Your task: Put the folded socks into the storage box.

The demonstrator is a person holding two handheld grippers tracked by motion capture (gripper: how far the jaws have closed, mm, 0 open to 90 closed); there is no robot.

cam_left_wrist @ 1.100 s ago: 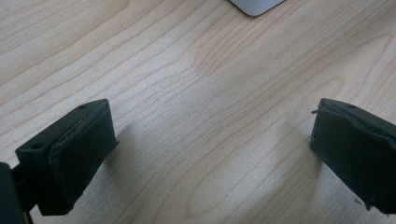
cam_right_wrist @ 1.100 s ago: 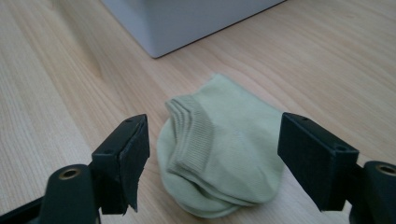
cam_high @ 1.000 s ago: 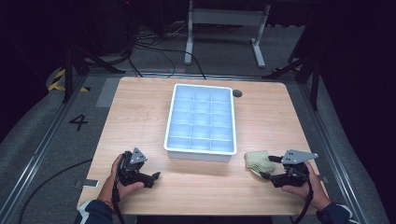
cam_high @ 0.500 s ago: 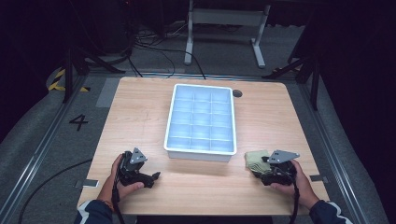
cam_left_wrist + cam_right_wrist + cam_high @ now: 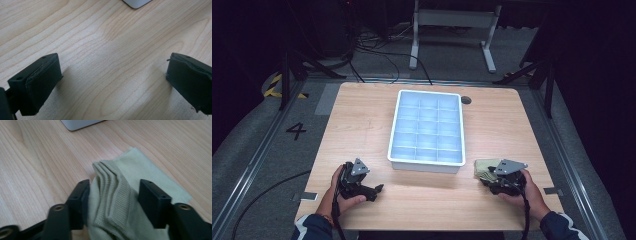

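Tabletop (image 5: 362, 130) of pale wood carries everything in the scene. At the near left, the left tongs (image 5: 377, 189) lie low over the bare wood in the person's left hand (image 5: 343, 192), and in the left gripper view the two black jaws stand wide apart with nothing but wood grain between them; a white corner of the tray (image 5: 136, 3) is seen at the far edge of that view. In the middle of the tabletop stands the white tray (image 5: 428, 162), divided into many small compartments, with its near wall between the two hands. At the near right, just beside the near right corner of the tray, lies a pale green cloth (image 5: 486, 169), bunched and folded. The right tongs (image 5: 488, 181), held in the right hand (image 5: 524, 192), are over this cloth. In the right gripper view the jaws have just been closing, and a ribbed fold of the cloth (image 5: 112, 202) rises between them; the left jaw touches the fabric, but whether the right jaw already presses on it I cannot tell.
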